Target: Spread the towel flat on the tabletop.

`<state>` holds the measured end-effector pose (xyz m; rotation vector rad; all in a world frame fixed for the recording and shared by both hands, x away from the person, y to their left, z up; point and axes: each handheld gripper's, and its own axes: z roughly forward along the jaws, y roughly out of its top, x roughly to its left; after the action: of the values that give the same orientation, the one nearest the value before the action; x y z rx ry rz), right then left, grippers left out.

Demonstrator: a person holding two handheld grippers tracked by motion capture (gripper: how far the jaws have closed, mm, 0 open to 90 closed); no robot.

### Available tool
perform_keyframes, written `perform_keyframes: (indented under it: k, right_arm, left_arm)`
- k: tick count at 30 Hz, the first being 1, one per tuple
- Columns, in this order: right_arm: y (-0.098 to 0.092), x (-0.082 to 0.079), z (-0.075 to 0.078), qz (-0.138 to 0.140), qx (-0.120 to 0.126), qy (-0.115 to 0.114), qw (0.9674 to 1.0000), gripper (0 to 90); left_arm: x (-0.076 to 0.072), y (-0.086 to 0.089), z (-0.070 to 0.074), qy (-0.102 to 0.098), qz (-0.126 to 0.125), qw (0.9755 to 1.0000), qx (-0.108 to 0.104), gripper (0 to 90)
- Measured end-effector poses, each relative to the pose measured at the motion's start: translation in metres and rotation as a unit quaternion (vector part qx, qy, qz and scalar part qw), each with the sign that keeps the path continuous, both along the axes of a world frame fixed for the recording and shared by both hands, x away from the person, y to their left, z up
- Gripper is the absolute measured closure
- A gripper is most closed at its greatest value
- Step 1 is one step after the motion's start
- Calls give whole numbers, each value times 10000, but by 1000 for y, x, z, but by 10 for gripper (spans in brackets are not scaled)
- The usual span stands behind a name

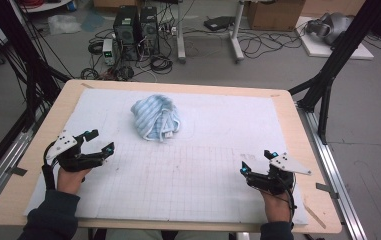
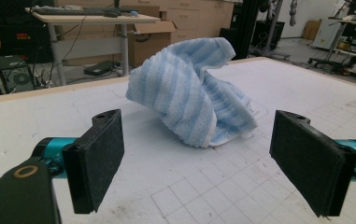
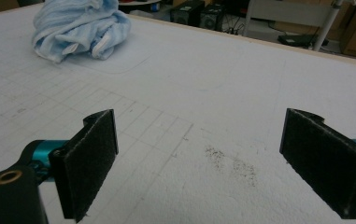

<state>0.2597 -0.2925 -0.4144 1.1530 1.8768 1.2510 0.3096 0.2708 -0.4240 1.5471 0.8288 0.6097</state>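
A crumpled blue-and-white striped towel (image 1: 155,118) lies bunched on the white gridded mat (image 1: 193,175) that covers the desk (image 1: 298,130), toward the far side and a little left of the middle. The left tongs (image 1: 99,141) rest near the mat's left edge, jaws spread wide with nothing between them, pointing toward the towel but well apart from it. The right tongs (image 1: 256,161) sit near the right front, also wide open and empty, farther from the towel
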Motion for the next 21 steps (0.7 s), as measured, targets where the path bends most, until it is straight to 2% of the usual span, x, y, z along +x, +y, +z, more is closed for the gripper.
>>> perform_keyframes:
  k: [8, 14, 21]
  right_arm:
    - [-1, -1, 0, -3, 31, -7, 10000, 104]
    - [-4, 0, -1, -8, 106, -9, 9999, 104]
    - [-1, -1, -1, 81, 78, -7, 9999, 104]
  left_arm:
    - [0, -1, 0, 10, 15, 10000, 30, 181]
    - [1, -1, 0, 60, 36, 10000, -25, 181]
    - [1, -1, 1, 66, 69, 9999, -121, 177]
